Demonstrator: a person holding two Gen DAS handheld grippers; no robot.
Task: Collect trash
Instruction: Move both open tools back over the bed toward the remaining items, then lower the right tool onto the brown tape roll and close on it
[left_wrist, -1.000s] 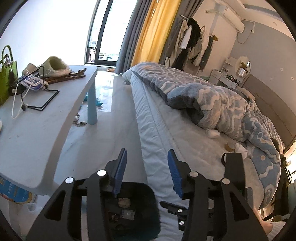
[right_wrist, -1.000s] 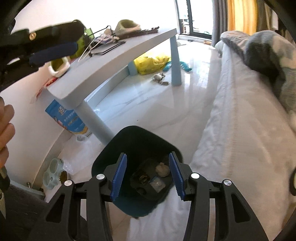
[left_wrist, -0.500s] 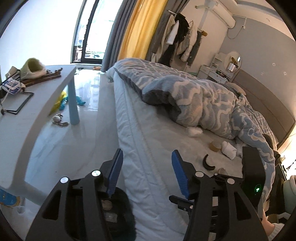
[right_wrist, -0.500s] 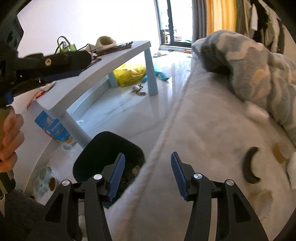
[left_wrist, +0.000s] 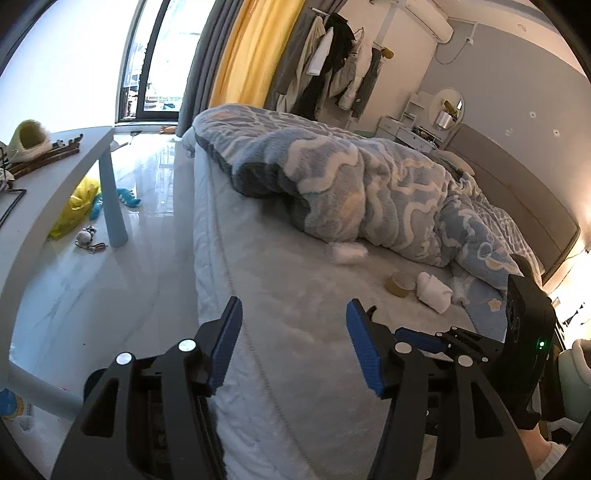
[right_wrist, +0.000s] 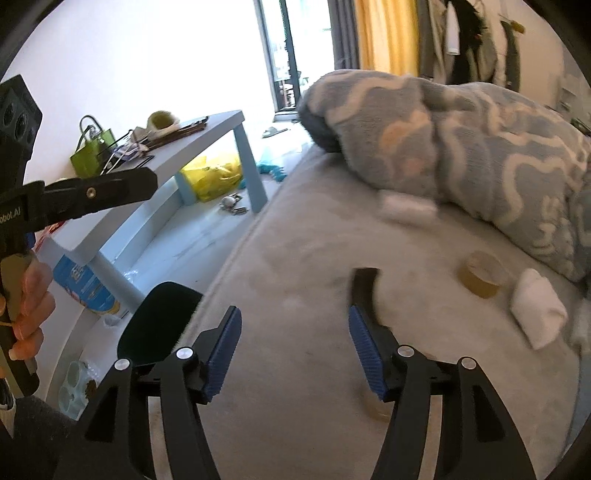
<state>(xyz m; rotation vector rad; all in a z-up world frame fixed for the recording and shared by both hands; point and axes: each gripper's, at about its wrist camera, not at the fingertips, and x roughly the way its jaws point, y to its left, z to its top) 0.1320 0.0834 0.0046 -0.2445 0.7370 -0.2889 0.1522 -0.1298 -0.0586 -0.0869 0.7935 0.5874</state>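
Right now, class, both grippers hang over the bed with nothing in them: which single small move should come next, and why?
Probably ease the right gripper forward and down onto the dark curved scrap just beyond its right finger. Both grippers' jaws have just been opening and nothing lies between them; the left gripper is over bare sheet. That scrap is the nearest loose piece, with the bin beside the bed.

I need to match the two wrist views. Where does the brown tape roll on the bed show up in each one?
Left wrist: tape roll lies right of centre on the bed, just left of a white wad.
Right wrist: tape roll lies at right, mid-height, upper left of the same wad.
Shared landmark: the blue patterned blanket behind it.
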